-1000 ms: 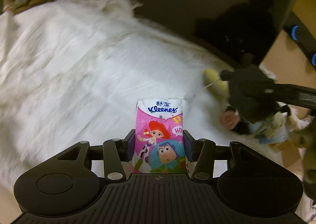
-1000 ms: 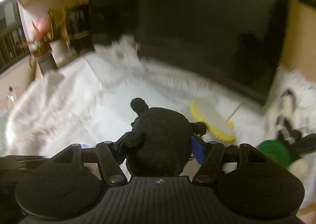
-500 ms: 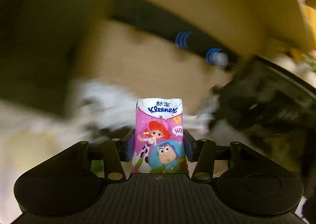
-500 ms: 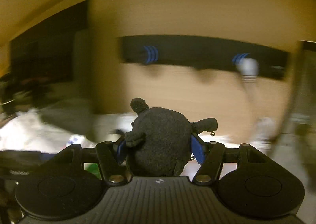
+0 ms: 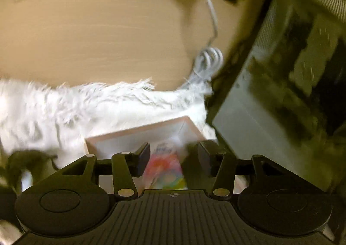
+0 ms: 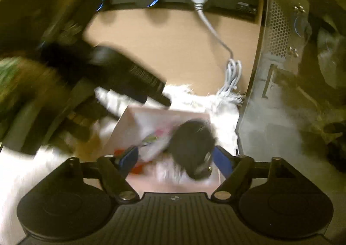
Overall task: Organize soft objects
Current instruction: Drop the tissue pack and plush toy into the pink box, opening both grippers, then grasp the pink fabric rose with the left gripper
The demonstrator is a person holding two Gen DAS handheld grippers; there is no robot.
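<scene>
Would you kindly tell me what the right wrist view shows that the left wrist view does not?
Only the right wrist view shows the black plush toy dropping between the opening right tool, plus the blurred left tool body above the box. Only the left wrist view shows the open left tool over the pink cartoon-printed tissue pack. Both share the shallow pale pink box, white shaggy rug, coiled white cable and dark metal case.

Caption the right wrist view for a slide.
Right tool opening over the pink box on the white rug; black plush between its jaws, dropping free.
</scene>
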